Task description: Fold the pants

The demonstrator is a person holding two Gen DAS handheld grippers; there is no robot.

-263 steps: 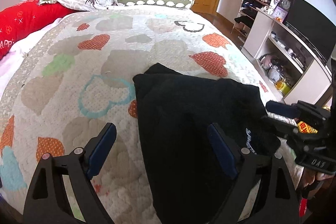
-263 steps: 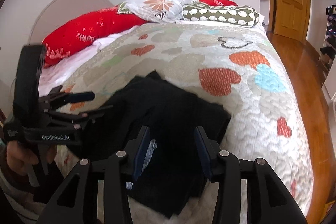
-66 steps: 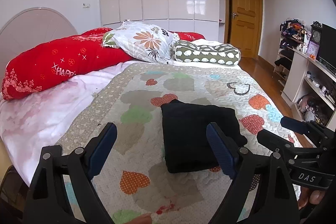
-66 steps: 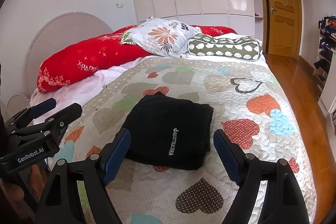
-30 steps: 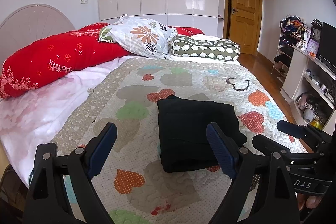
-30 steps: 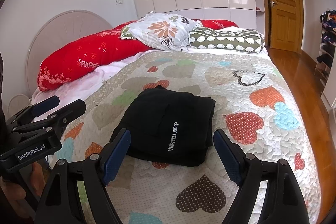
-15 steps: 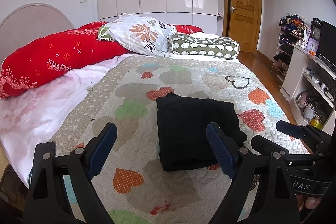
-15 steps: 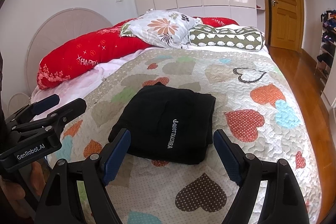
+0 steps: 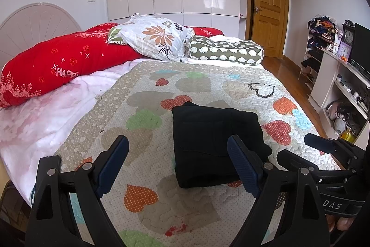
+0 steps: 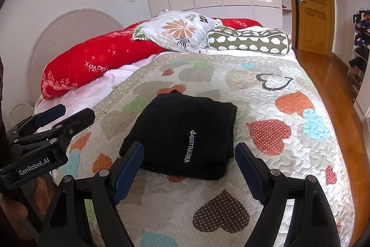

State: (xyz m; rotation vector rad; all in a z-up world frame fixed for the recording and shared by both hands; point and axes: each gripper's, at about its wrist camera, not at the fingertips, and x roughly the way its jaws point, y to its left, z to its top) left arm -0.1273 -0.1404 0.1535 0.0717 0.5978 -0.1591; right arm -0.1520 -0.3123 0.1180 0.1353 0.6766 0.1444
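Note:
The black pants [image 9: 215, 142] [image 10: 182, 133] lie folded into a compact rectangle on the heart-patterned quilt [image 9: 185, 94] [image 10: 272, 131], white lettering showing on top. My left gripper [image 9: 178, 154] hangs open above the quilt, short of the bundle, nothing between its blue pads. My right gripper [image 10: 187, 161] is open too, held back from the pants' near edge and touching nothing. Each gripper shows in the other's view: the right one [image 9: 300, 154] at the right edge, the left one [image 10: 69, 115] at the left edge.
Pillows lie at the head of the bed: a long red one [image 9: 64, 66], a floral one [image 9: 157, 38], a green patterned bolster [image 9: 226, 52]. White shelving [image 9: 340, 85] with clutter stands right of the bed, past wooden floor [image 10: 323, 68]. A wooden door [image 9: 268, 10] is shut.
Nothing has visibly changed over the last second; both grippers hold still and open. Earlier, the pants lay closer under the grippers and looser, with the right gripper narrower over them.

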